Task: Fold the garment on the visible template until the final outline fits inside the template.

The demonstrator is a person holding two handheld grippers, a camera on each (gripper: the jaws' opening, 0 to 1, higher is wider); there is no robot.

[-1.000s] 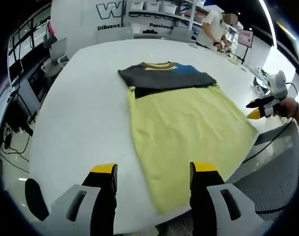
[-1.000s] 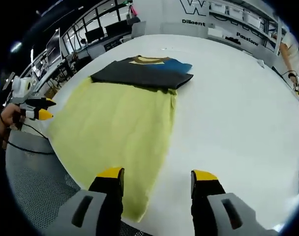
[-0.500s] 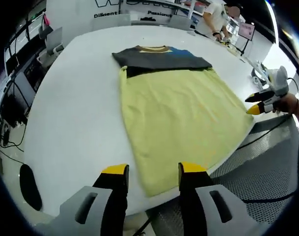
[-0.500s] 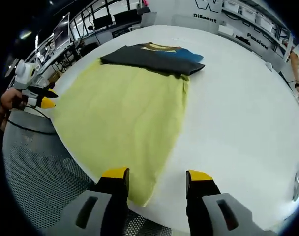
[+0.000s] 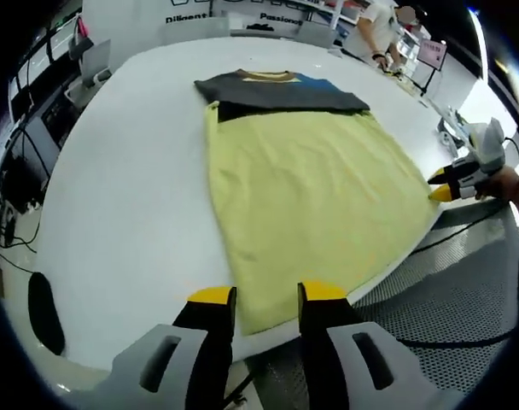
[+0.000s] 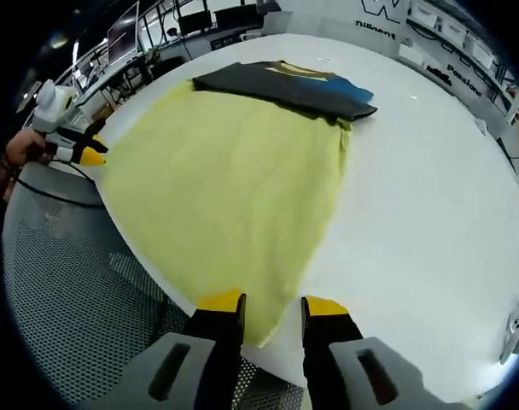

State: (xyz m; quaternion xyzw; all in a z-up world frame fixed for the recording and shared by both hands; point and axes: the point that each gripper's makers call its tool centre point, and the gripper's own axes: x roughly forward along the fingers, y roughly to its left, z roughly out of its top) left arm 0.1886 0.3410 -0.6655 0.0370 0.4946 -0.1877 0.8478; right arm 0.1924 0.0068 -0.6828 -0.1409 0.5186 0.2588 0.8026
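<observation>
The yellow-green cloth garment with dark folded upper part [image 5: 311, 184] lay flat on the white round table [image 5: 123, 213], its hem at the near edge. It looked light, soft and limp. The left gripper [image 5: 258, 301] and the right gripper [image 6: 272, 309], jaws parted narrowly, straddled the two hem corners, the best places to pinch.

a lab or workshop: big white table [image 5: 114, 196], monitors [image 6: 123, 43] on desks (shelving [image 5: 319, 8] behind).
</observation>
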